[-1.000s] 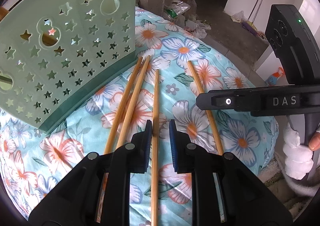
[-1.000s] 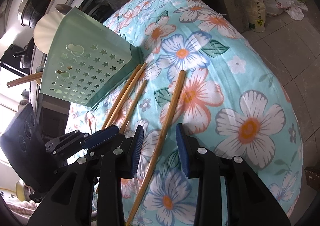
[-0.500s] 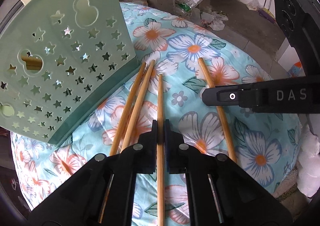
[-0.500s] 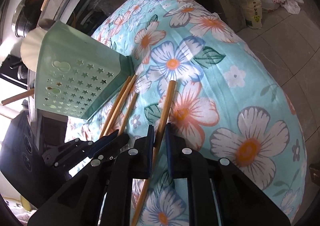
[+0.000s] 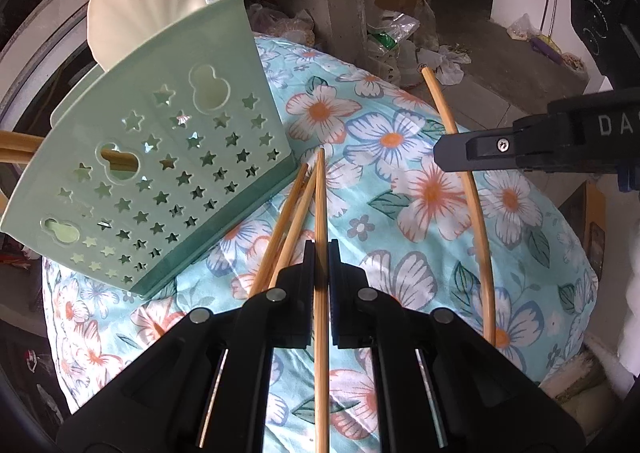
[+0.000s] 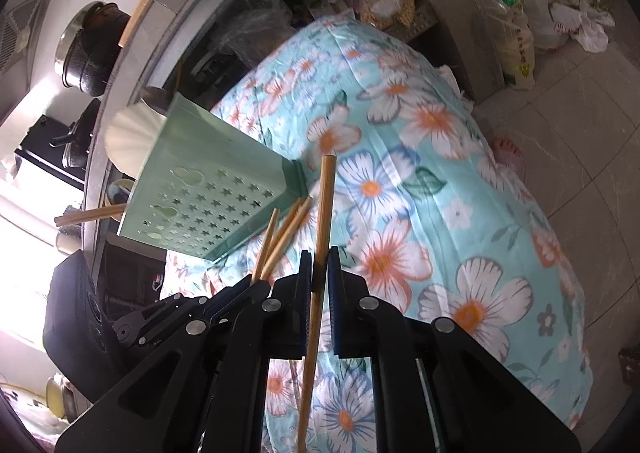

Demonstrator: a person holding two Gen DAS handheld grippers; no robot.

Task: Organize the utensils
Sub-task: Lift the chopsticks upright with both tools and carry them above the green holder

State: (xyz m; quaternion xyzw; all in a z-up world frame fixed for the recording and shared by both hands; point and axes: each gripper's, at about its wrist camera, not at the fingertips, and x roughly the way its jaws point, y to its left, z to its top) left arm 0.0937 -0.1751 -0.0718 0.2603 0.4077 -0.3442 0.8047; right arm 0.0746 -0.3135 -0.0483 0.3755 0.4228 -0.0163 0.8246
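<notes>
The left gripper [image 5: 319,265] pinches one bamboo chopstick [image 5: 320,205], and the right gripper [image 6: 318,273], jaws just drawn in, clamps another chopstick [image 6: 325,205]. Two loose chopsticks [image 5: 286,221] lie beside them on the floral cloth [image 5: 400,213]. Beyond them sits the green star-cut utensil holder [image 5: 160,173].
</notes>
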